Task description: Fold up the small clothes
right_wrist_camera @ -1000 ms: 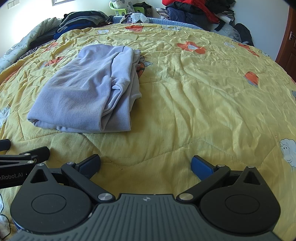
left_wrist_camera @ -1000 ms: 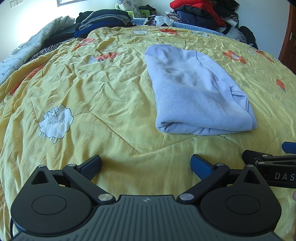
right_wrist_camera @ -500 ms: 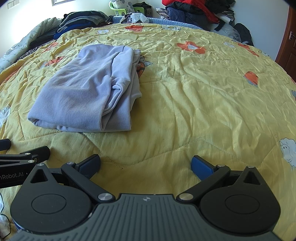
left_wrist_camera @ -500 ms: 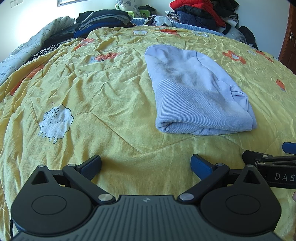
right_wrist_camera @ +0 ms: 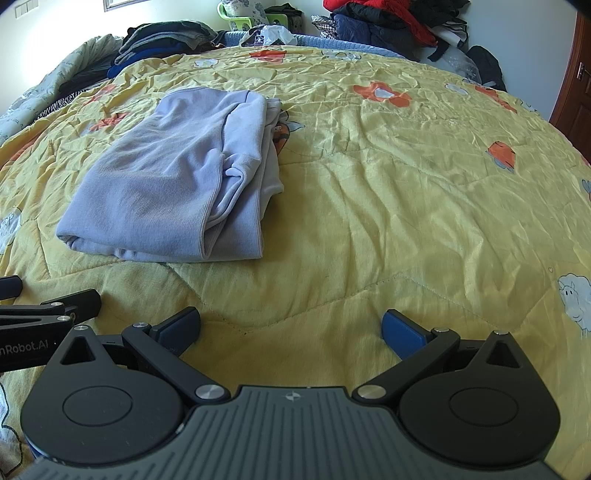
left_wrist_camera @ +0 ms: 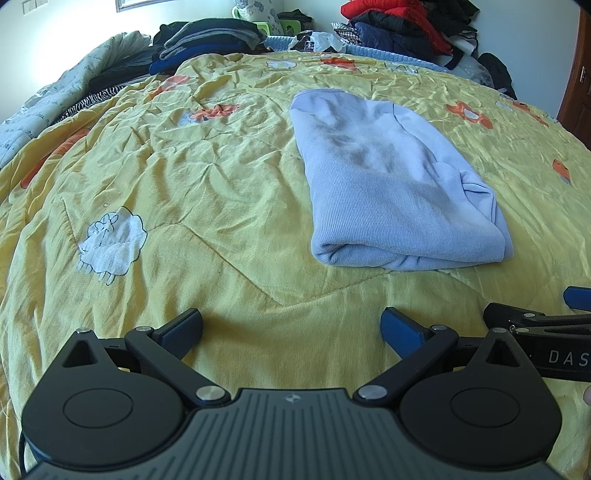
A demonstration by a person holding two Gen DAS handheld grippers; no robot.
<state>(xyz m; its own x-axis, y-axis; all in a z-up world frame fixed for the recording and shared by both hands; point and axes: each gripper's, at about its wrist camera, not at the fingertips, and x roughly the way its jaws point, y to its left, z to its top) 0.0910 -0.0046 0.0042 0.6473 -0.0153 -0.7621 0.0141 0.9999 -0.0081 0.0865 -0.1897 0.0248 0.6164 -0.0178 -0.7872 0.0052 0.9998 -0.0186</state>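
Nearest, the left claw (left_wrist_camera: 291,328) and the right claw (right_wrist_camera: 291,326) hang side by side over the yellow quilt (left_wrist_camera: 207,192) on the bed, each spread wide with nothing between its blue pads. Just beyond them lies the folded lilac garment (left_wrist_camera: 388,184), flat on the quilt. Farthest, heaps of clothes (right_wrist_camera: 376,18) line the bed's far edge.

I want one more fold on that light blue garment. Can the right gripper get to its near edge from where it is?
Probably yes. The right gripper has its jaws open and empty, and only bare yellow quilt lies between it and the folded garment, ahead to its left.
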